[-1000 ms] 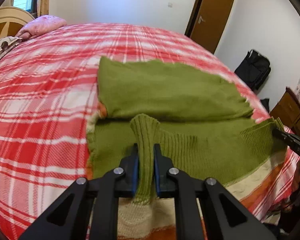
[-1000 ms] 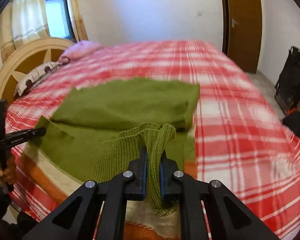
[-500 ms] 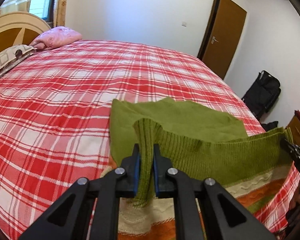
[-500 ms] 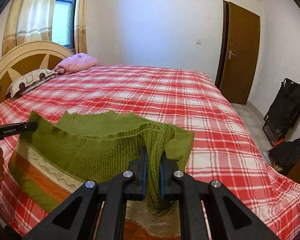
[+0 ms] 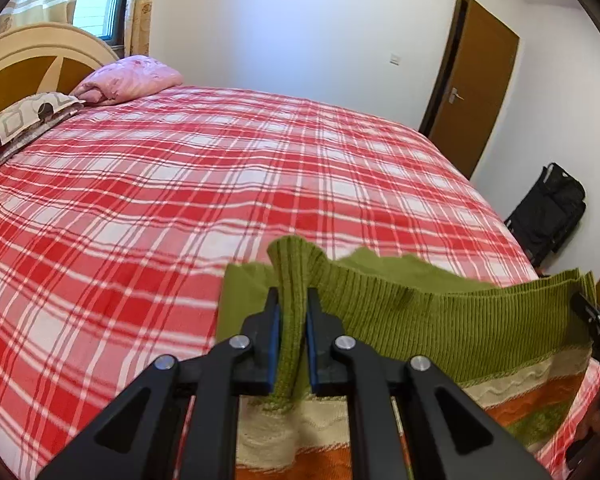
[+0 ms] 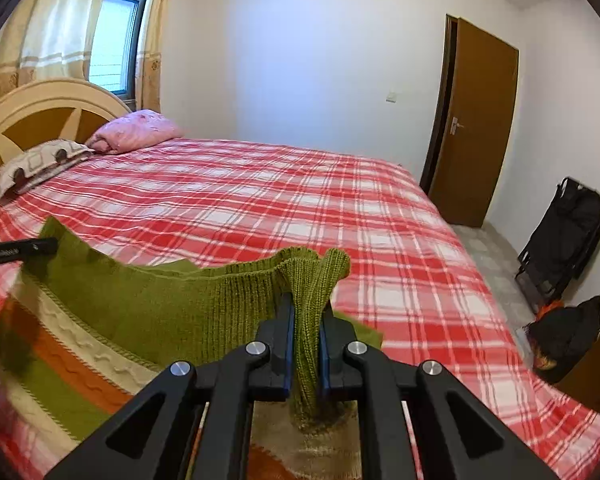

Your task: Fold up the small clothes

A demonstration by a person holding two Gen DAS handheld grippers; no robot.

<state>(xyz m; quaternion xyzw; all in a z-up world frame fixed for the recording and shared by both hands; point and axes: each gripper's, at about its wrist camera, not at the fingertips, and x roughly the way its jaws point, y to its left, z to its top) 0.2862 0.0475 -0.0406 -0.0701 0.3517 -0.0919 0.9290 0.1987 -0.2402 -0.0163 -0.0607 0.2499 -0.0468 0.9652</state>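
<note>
Both tongs, left tongs (image 5: 291, 312) and right tongs (image 6: 305, 320), are clamped on the ribbed hem of the green knitted sweater (image 6: 172, 312), stretched sideways between them above the red plaid bed (image 5: 180, 200), equally near.

Sweater (image 5: 440, 312) hem now higher off the bed (image 5: 180, 200), nearer the cameras.

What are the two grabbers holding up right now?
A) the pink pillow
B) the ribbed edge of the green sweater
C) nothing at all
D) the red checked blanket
B: the left gripper and the right gripper each have their fingers shut on the ribbed hem of the green sweater, which stretches between them above the bed.
</note>
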